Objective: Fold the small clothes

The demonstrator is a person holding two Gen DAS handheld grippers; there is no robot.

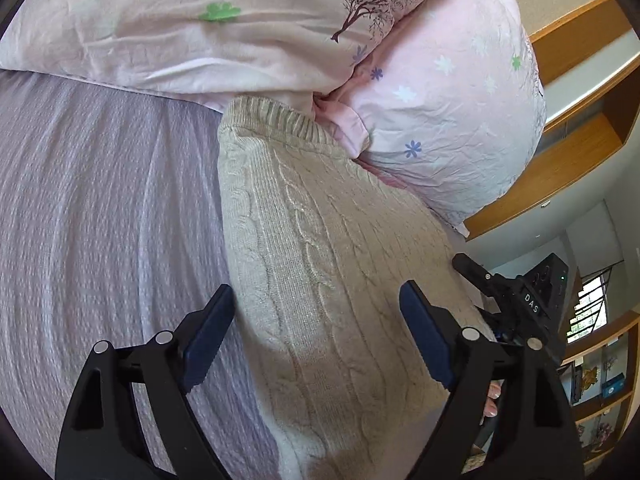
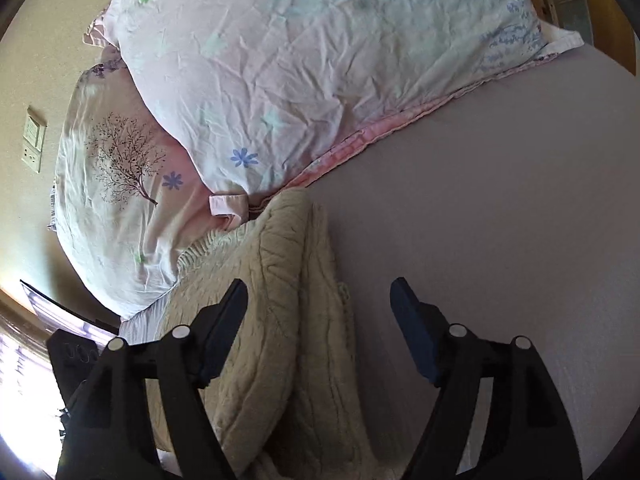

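Observation:
A cream cable-knit sweater (image 1: 320, 248) lies folded on the lavender bedsheet (image 1: 100, 208), its ribbed hem touching the pillows. My left gripper (image 1: 316, 312) is open above the sweater, holding nothing. The right gripper's black body (image 1: 516, 300) shows at the sweater's right edge in the left wrist view. In the right wrist view the sweater (image 2: 280, 300) shows as stacked folded layers. My right gripper (image 2: 320, 304) is open over its right edge, holding nothing; its left finger is above the knit and its right finger above the sheet (image 2: 500, 220).
Two pink floral pillows (image 1: 440, 92) (image 2: 300, 60) lie at the head of the bed, against the sweater's far end. A wooden headboard and shelves (image 1: 576, 152) stand to the right. A wall switch (image 2: 34, 138) is on the wall at left.

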